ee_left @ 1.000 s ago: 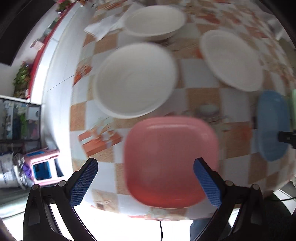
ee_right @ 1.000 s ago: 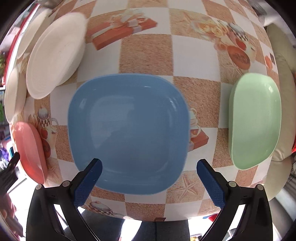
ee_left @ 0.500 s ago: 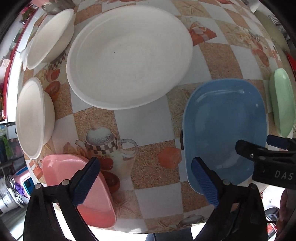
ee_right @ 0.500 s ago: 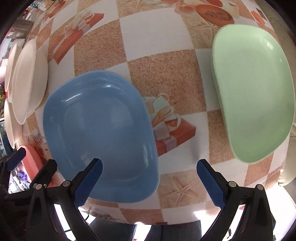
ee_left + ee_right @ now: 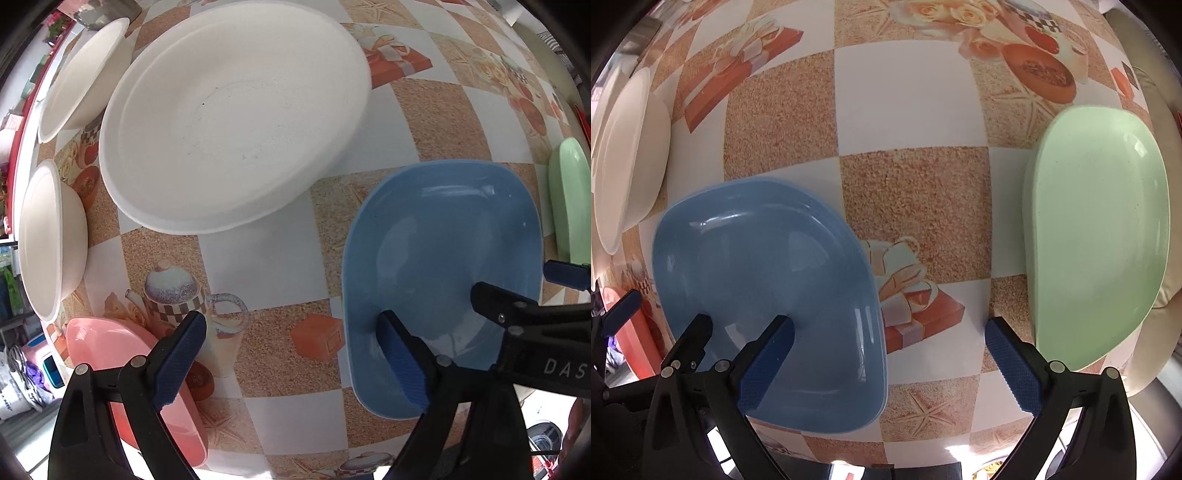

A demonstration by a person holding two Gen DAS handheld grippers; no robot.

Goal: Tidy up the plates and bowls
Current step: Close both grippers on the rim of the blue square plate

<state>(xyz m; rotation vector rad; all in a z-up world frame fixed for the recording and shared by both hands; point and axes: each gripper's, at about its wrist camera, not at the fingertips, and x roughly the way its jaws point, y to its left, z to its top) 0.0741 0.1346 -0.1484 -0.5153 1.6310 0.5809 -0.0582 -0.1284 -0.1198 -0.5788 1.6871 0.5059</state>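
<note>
Left gripper [image 5: 291, 354]: jaws spread wide and holding nothing; it hangs over the near edge of the table, one blue pad above the pink plate's side, the other in front of the blue plate's near-left rim.
Right gripper [image 5: 890, 362]: jaws wide apart too, nothing between them but tablecloth; the left pad sits over the blue plate's near side, the right pad close to the green plate's near corner.
Blue plate [image 5: 764, 291]: square with rounded corners, flat on the table, between the pink plate and the green plate, and both grippers crowd its near edge.
Green plate [image 5: 1097, 236]: flat on the table, off to the right of the blue one, apart from it.
Pink plate [image 5: 107, 343]: at the near-left corner of the table, partly hidden behind the left gripper's finger.
Large white plate [image 5: 236, 114]: round, farther back on the table, beyond the gap between pink and blue.
White bowls [image 5: 51, 240]: two of them along the left edge, one nearer, one [image 5: 81, 77] farther back.
Tablecloth [image 5: 905, 103]: checked white and sandy squares, printed with gift boxes, roses and a teapot.
</note>
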